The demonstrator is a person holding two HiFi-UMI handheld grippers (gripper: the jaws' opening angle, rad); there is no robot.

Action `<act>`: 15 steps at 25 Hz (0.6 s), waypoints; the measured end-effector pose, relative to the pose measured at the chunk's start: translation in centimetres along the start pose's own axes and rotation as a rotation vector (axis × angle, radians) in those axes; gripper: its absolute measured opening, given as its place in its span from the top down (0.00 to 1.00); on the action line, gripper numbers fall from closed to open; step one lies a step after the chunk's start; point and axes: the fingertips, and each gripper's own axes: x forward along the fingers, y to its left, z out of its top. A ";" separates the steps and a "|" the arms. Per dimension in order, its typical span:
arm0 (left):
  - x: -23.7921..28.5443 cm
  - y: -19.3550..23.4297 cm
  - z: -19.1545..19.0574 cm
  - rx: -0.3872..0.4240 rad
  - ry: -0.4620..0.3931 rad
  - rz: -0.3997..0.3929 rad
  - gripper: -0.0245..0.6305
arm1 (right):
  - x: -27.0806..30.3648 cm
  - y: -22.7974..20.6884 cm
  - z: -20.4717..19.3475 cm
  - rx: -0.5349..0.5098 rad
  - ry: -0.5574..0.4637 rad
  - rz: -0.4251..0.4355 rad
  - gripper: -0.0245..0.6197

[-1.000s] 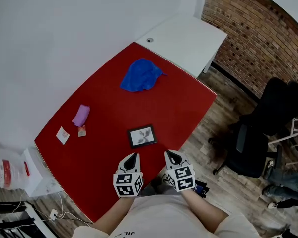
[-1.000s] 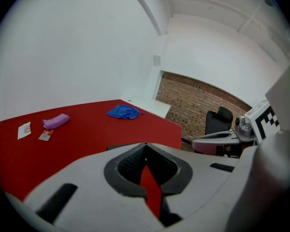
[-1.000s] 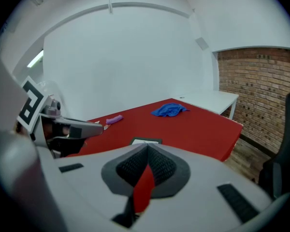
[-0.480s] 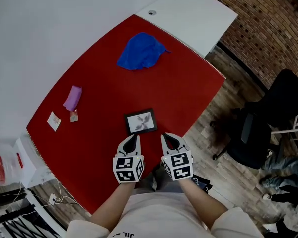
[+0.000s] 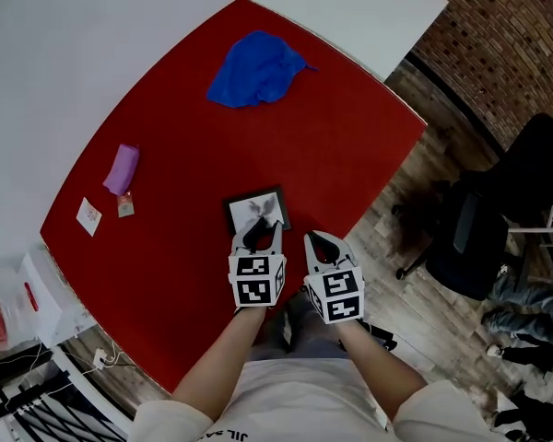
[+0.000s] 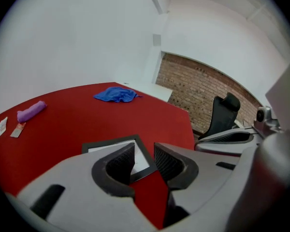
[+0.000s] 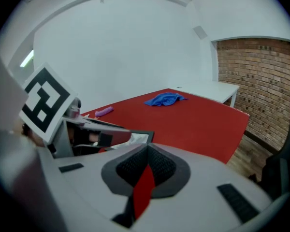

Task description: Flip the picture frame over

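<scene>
The left tongs, jaws just parted, have dropped forward to the picture frame, its near corner between them but ungripped. The right tongs wait beside, closed and empty. The frame lies face up on the red worktop, not yet flipped.

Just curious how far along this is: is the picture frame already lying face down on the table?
No, the picture frame lies on the red table with its picture side facing up.
</scene>
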 end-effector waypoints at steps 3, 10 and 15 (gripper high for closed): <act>2.1 -0.5 -0.3 0.024 0.034 0.022 0.77 | 0.2 -0.5 -0.6 0.010 0.007 -0.003 0.95; 6.1 -0.9 -2.2 -0.005 0.118 0.077 0.72 | 0.8 -2.5 -1.6 0.045 0.014 -0.016 0.95; 7.3 -0.9 -3.1 -0.028 0.140 0.142 0.72 | 1.0 -3.6 -2.4 0.051 0.025 -0.013 0.95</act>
